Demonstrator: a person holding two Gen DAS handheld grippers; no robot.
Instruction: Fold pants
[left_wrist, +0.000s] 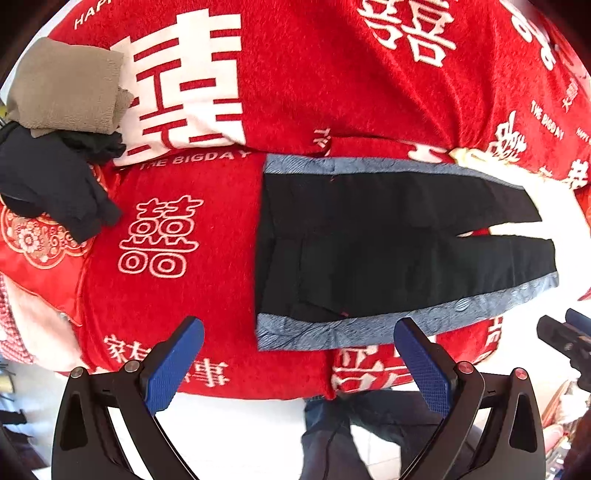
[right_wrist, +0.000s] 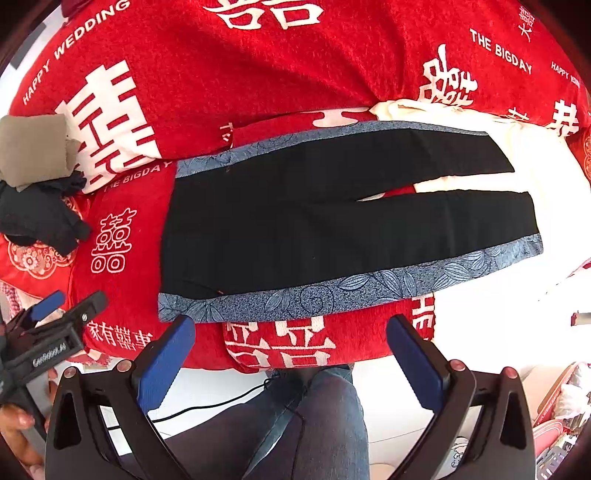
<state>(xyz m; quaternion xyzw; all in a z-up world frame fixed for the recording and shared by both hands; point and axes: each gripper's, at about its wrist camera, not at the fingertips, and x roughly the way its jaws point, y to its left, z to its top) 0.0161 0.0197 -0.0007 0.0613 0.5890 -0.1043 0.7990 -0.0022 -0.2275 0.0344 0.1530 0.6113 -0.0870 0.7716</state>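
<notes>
Black pants (left_wrist: 388, 243) (right_wrist: 332, 221) with blue patterned side stripes lie flat on a red blanket (left_wrist: 221, 258) (right_wrist: 258, 74), waist to the left, both legs spread to the right. My left gripper (left_wrist: 299, 330) hangs open just short of the near stripe, with nothing between its blue pads (left_wrist: 173, 362). My right gripper (right_wrist: 290, 328) is open too, hovering before the near stripe (right_wrist: 332, 295) at mid length. Each gripper shows at the edge of the other's view: the right one (left_wrist: 565, 339), the left one (right_wrist: 55, 314).
A folded tan garment (left_wrist: 66, 85) and a dark crumpled garment (left_wrist: 51, 184) lie at the blanket's left end. White cloth (right_wrist: 535, 166) sits under the pant cuffs at right. A person's legs in jeans (right_wrist: 314, 417) stand at the bed's near edge.
</notes>
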